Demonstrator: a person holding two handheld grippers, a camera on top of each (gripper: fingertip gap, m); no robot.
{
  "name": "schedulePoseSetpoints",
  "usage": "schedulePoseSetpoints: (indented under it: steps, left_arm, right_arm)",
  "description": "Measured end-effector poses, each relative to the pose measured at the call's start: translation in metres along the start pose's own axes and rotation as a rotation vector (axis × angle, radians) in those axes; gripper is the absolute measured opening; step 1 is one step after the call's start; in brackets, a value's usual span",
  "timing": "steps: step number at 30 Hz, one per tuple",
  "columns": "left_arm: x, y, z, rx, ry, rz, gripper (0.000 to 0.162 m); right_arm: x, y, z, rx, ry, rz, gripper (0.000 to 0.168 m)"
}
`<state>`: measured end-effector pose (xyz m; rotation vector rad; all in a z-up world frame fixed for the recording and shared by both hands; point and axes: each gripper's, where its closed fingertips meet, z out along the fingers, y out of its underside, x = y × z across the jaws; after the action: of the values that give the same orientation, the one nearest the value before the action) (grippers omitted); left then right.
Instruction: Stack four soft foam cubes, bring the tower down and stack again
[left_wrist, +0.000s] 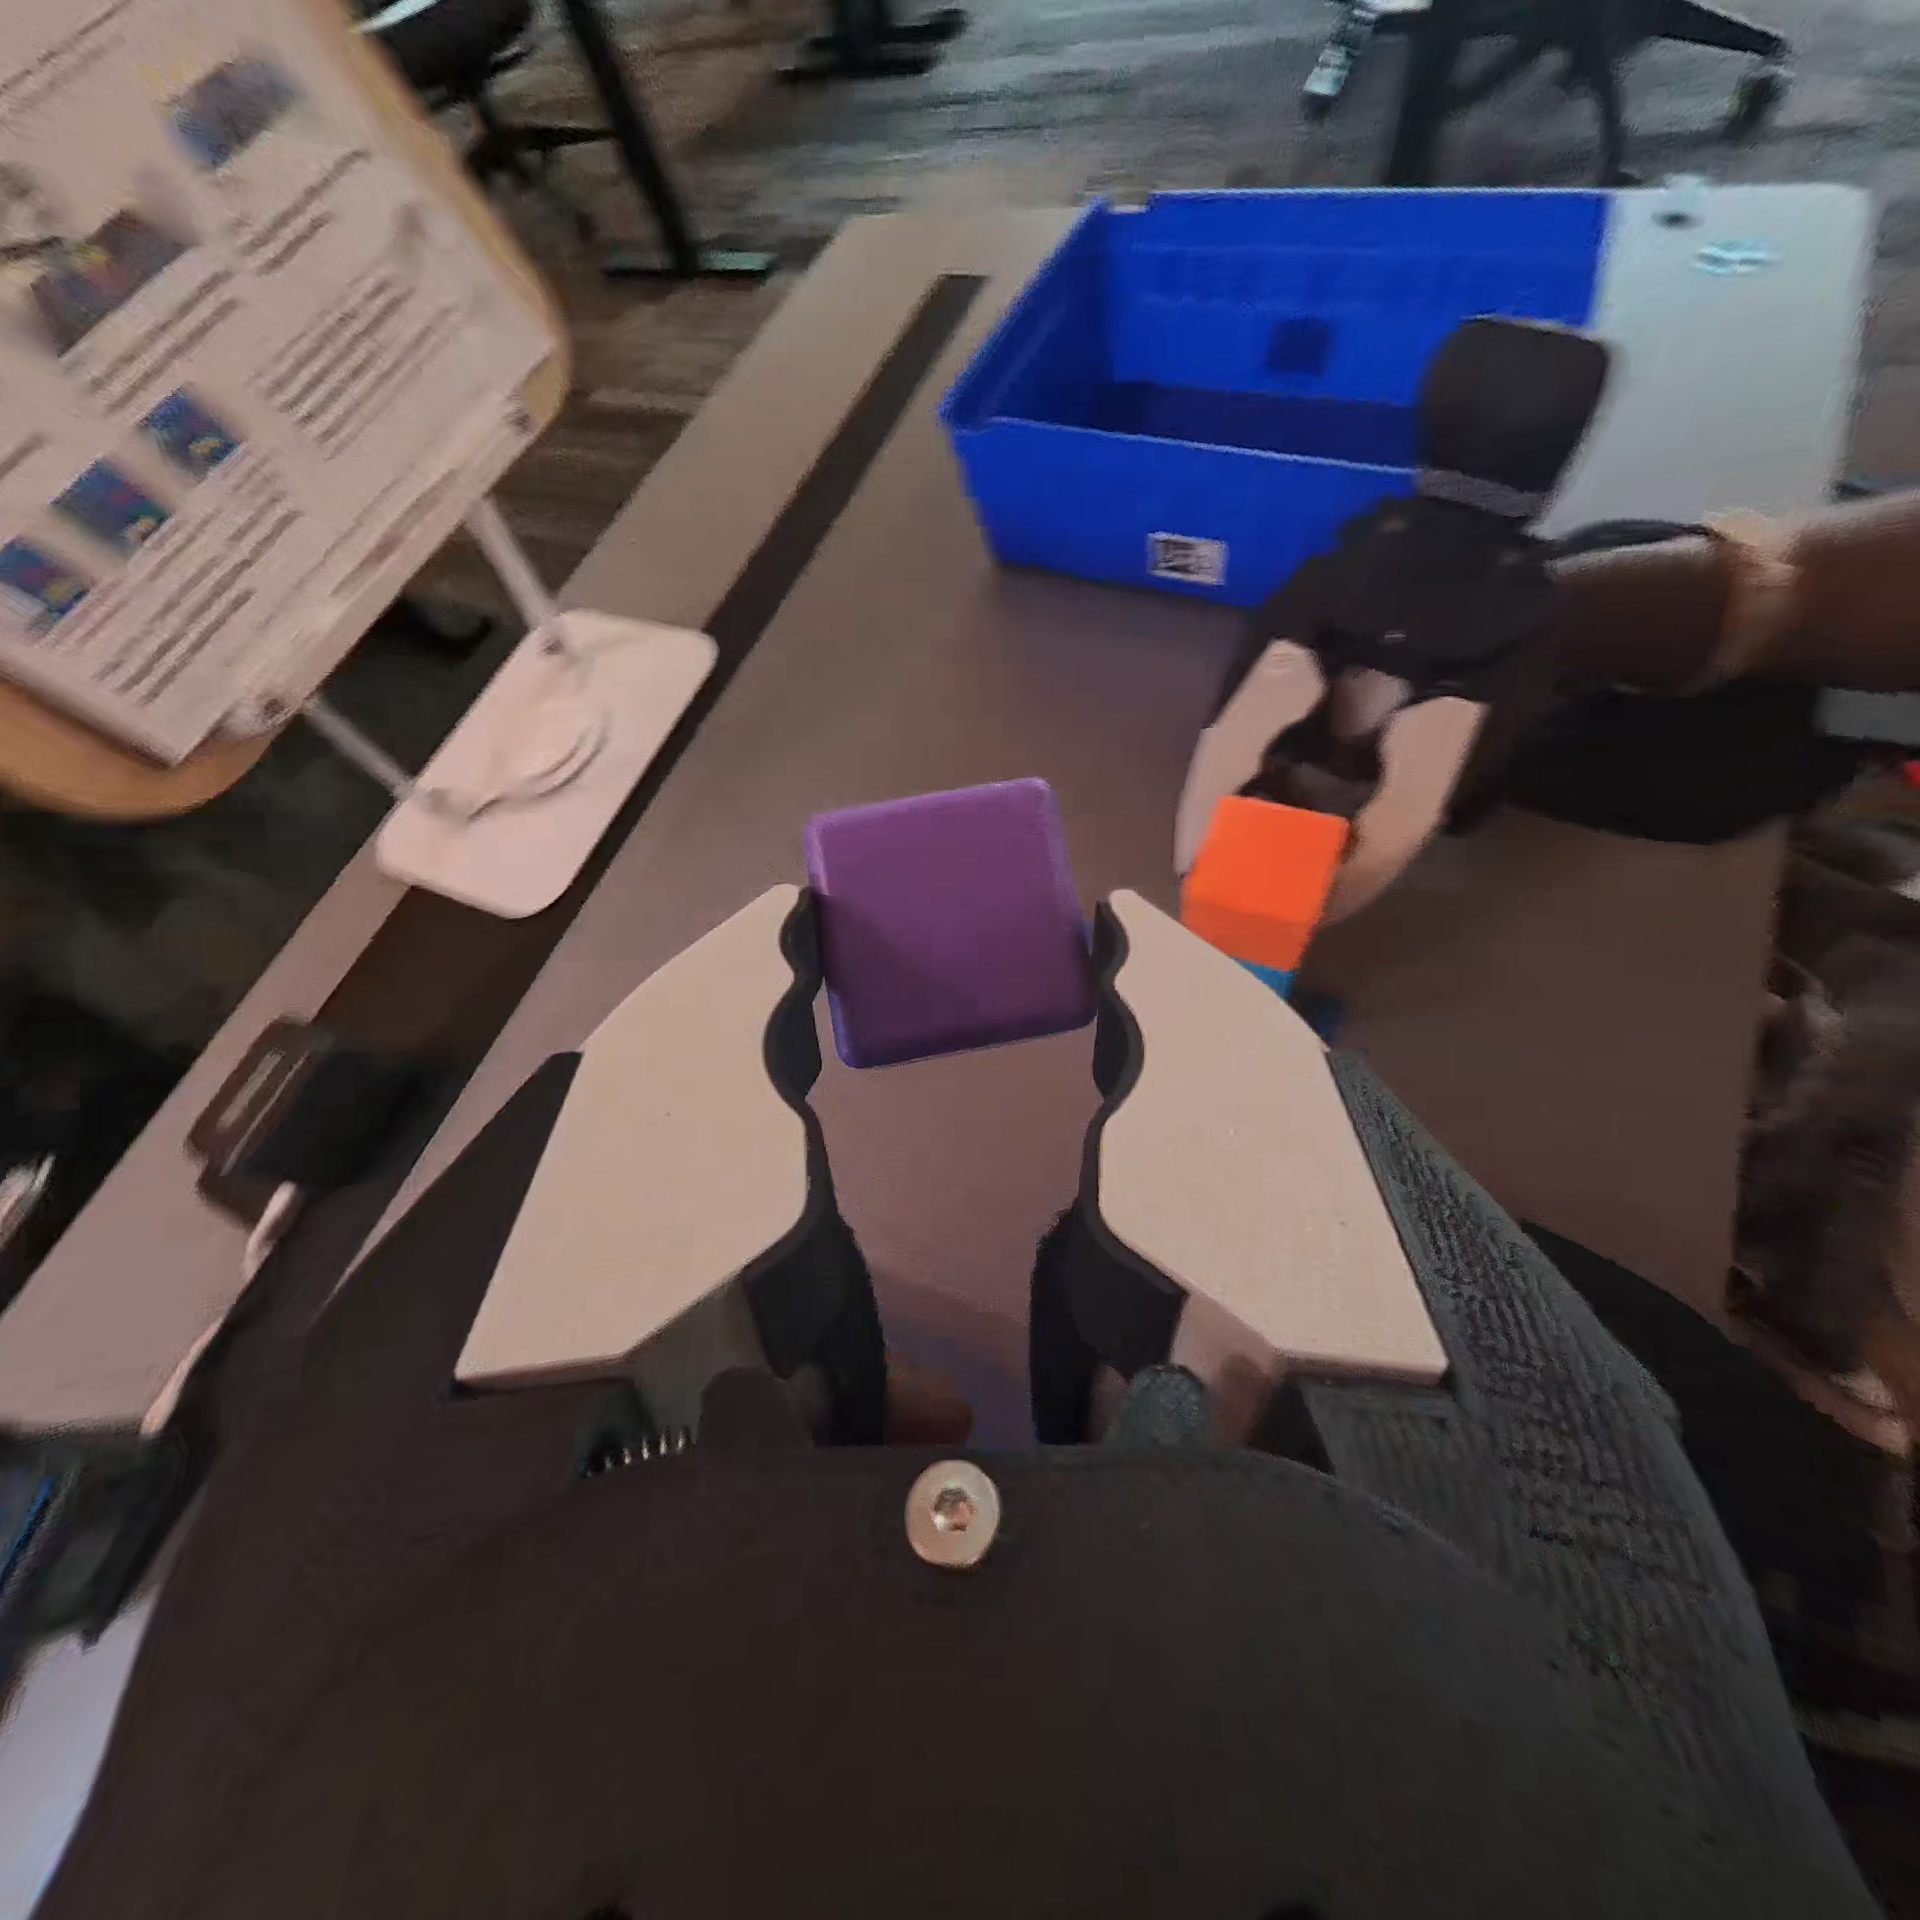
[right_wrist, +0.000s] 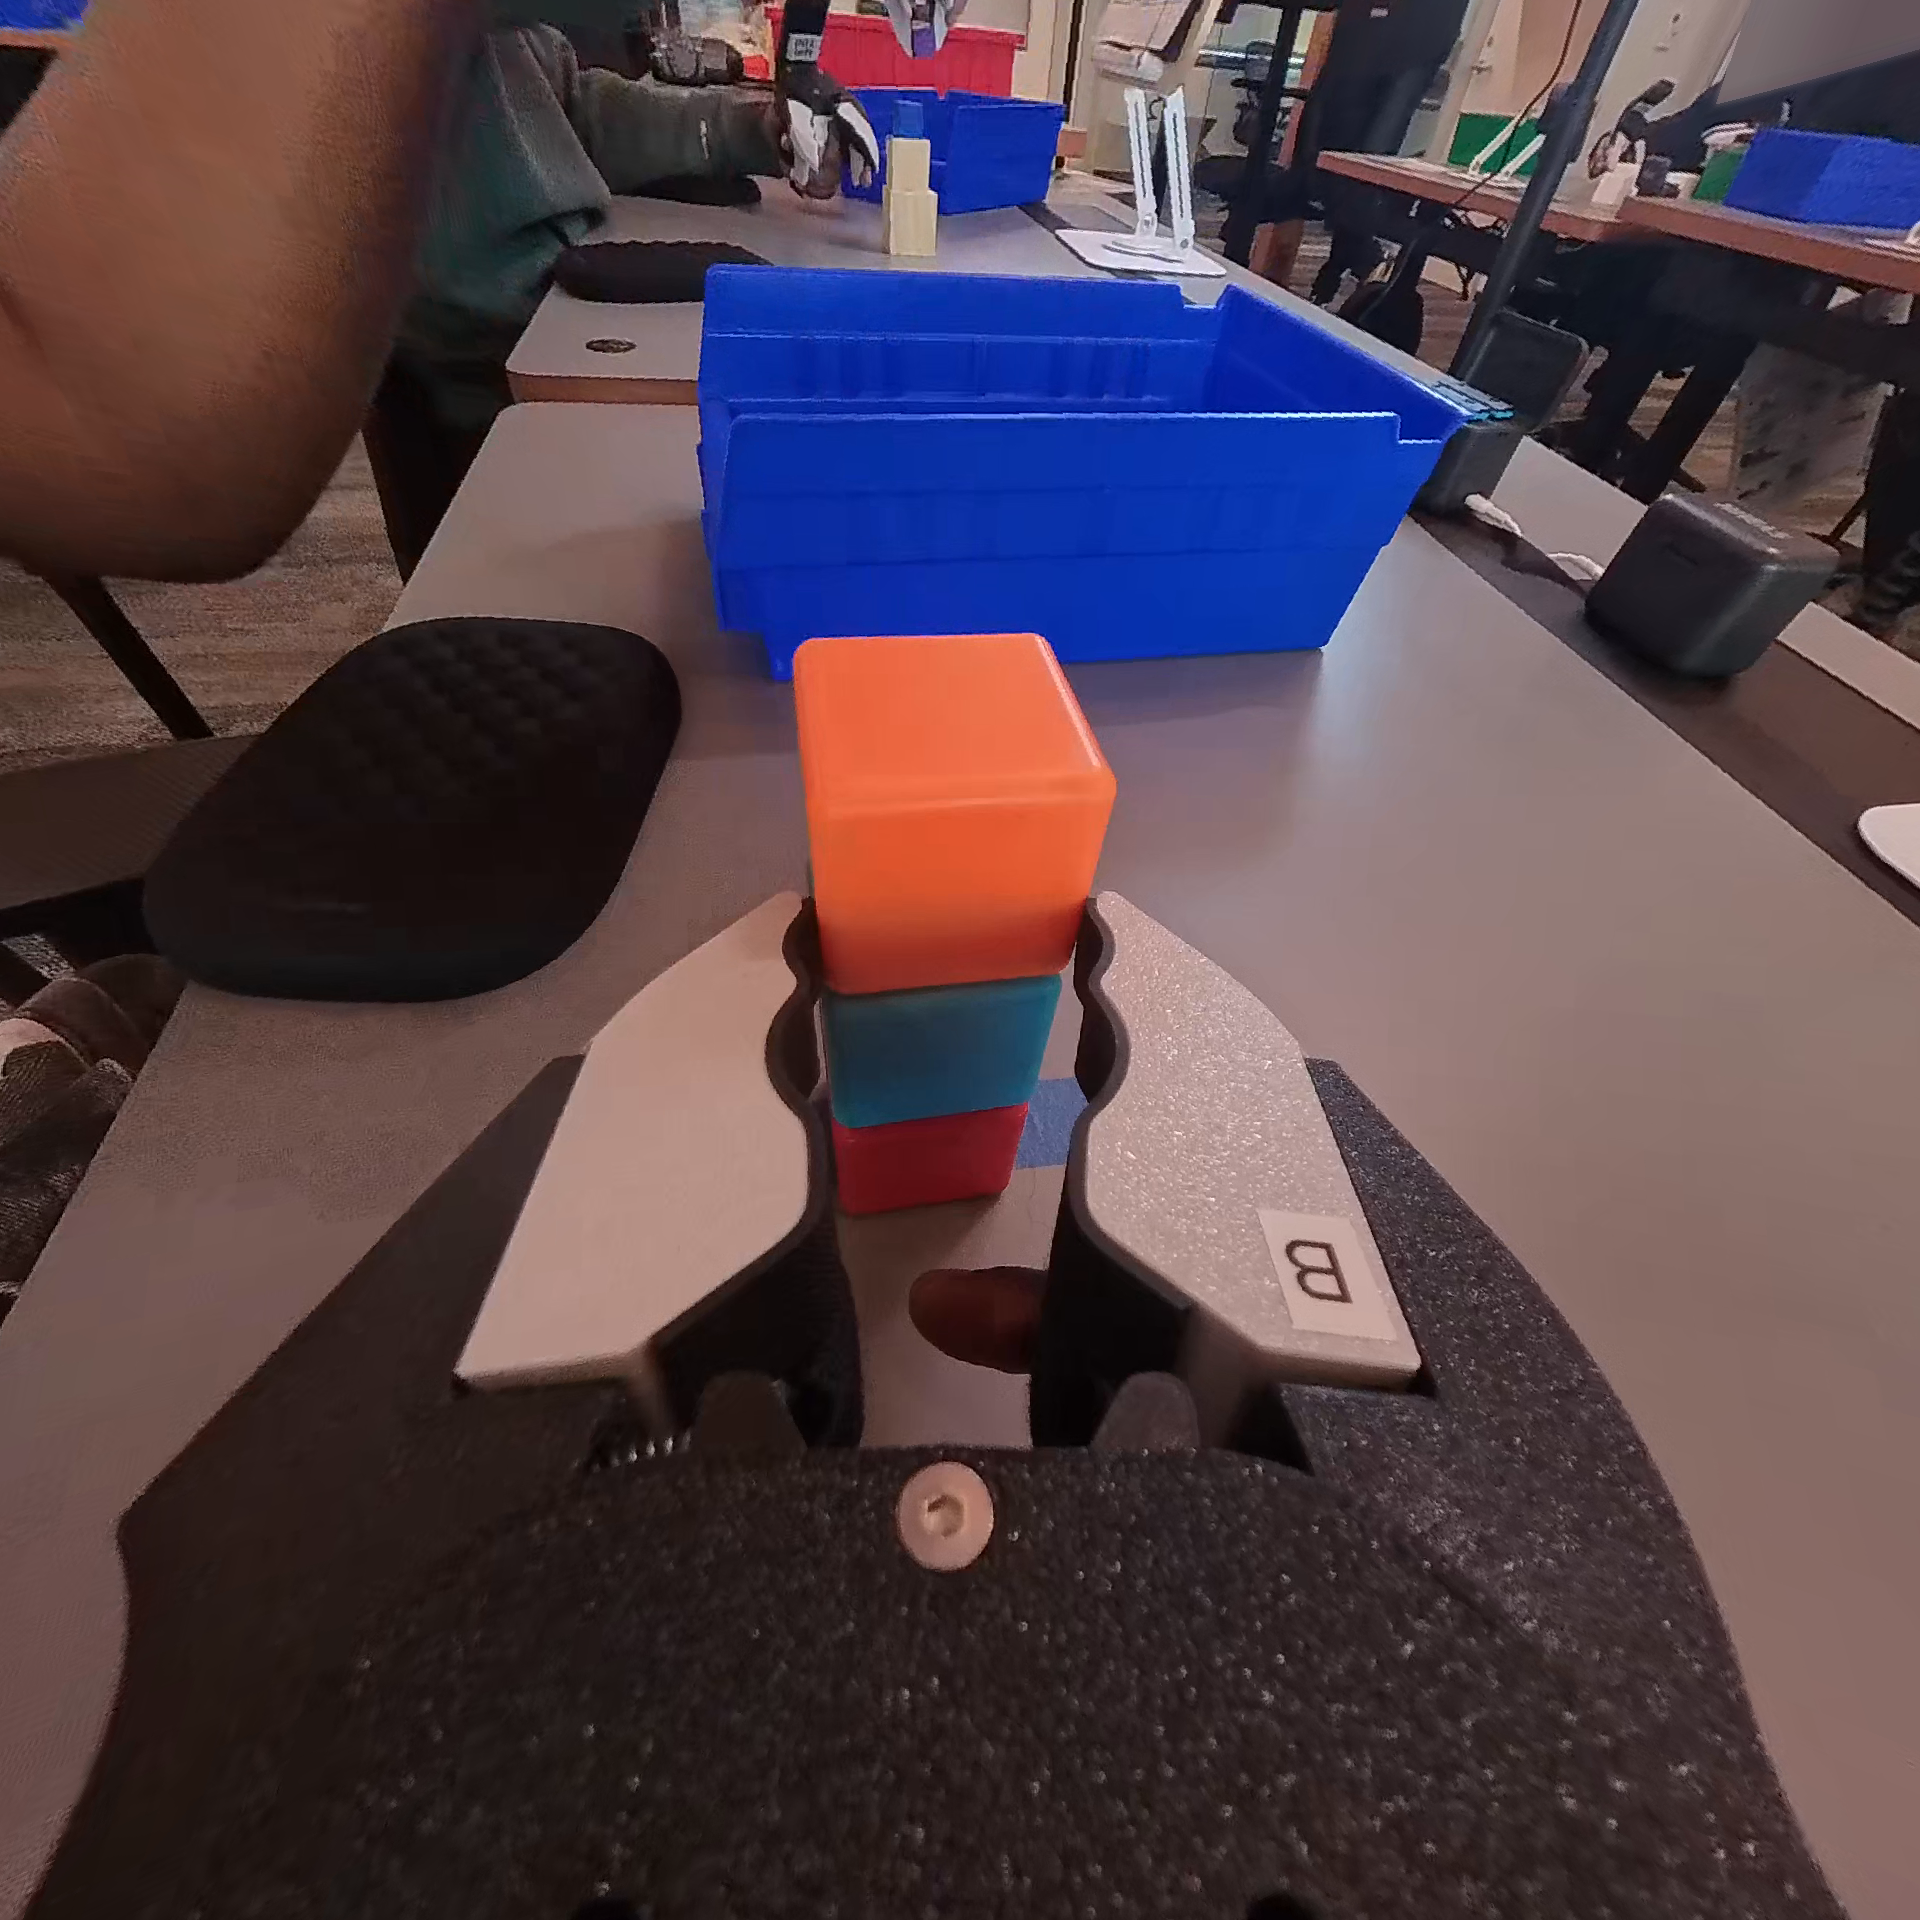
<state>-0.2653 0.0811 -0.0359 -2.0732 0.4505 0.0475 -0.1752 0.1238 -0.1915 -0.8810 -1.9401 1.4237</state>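
Our left gripper (left_wrist: 948, 935) has its jaws clamped on the purple cube (left_wrist: 948, 920), lifted clear of the surface (left_wrist: 935, 644). Our right gripper (right_wrist: 943, 940) has its jaws closed against the lower edge of the orange cube (right_wrist: 948, 805), which tops a blue cube (right_wrist: 935, 1049) and a red cube (right_wrist: 925, 1153). So we judge three of four are stacked and the purple one is left to place, then the knock-down and restack. From the left wrist view the tower stands at two o'clock of the purple cube, near it. Beyond the tower at twelve o'clock sits a blue bin (right_wrist: 1039, 540), a black pad (right_wrist: 416, 800) at ten o'clock; only our right gripper crowds the tower top.
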Motion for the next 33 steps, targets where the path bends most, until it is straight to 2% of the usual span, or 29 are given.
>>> schedulePoseSetpoints:
  steps: [4, 9, 14, 24, 33]
  left_arm:
    - [0.064, -0.023, 0.025, -0.061, 0.240, 0.159, 0.050]
    - [0.093, -0.013, 0.058, -0.148, 0.354, 0.242, 0.050]
    - [0.099, 0.006, 0.082, -0.209, 0.435, 0.248, 0.050]
    - [0.100, 0.024, 0.106, -0.253, 0.576, 0.214, 0.050]
    - [0.098, 0.026, 0.104, -0.221, 0.557, 0.187, 0.050]
  right_arm:
    - [0.000, 0.000, 0.000, 0.000, -0.011, -0.001, 0.047]
    - [0.000, 0.000, 0.000, 0.001, -0.017, 0.000, 0.047]
    - [0.000, 0.000, 0.001, 0.000, -0.018, -0.001, 0.047]
    - [0.000, 0.000, 0.000, -0.002, -0.017, -0.003, 0.047]
    - [0.001, 0.000, 0.002, -0.001, -0.010, 0.000, 0.047]
